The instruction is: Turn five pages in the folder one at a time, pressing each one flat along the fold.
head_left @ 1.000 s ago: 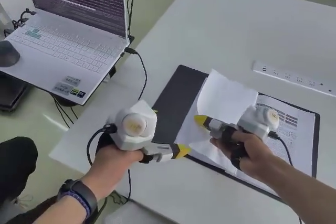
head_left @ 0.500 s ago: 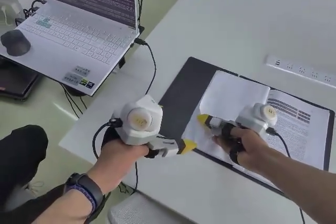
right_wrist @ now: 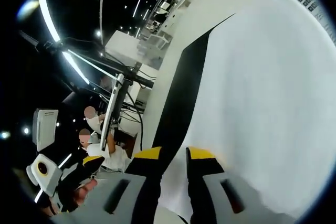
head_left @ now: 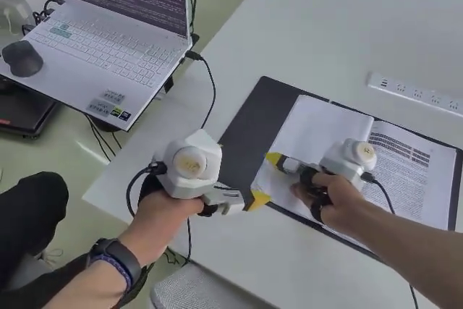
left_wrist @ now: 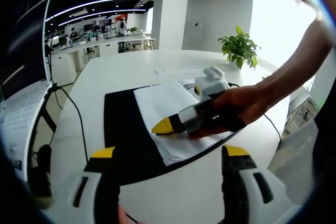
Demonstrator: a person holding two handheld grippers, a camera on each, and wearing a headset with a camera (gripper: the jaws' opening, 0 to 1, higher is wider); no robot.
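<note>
A black folder [head_left: 249, 124] lies open on the white table with printed pages inside. The turned page [head_left: 325, 132] lies nearly flat on the left stack. My right gripper [head_left: 273, 158] rests low at that page's left edge, with its jaws close together on the edge. In the right gripper view the page [right_wrist: 262, 93] and the black cover [right_wrist: 186, 77] meet between the jaws of the right gripper [right_wrist: 175, 154]. My left gripper [head_left: 257, 199] hovers open at the folder's near corner, nothing between its jaws. The left gripper view shows the left gripper [left_wrist: 169, 153] facing the right gripper [left_wrist: 160, 127] over the folder [left_wrist: 121, 124].
A white laptop [head_left: 108, 27] stands at the back left on a lower desk, with a mouse [head_left: 22, 56] beside it. A black cable [head_left: 210, 85] runs along the table's left edge. A white power strip [head_left: 416, 95] lies behind the folder.
The page that stood raised in the right gripper a second ago has come down flat on the left side. The right gripper sank with it. The left gripper stayed near the folder's corner.
</note>
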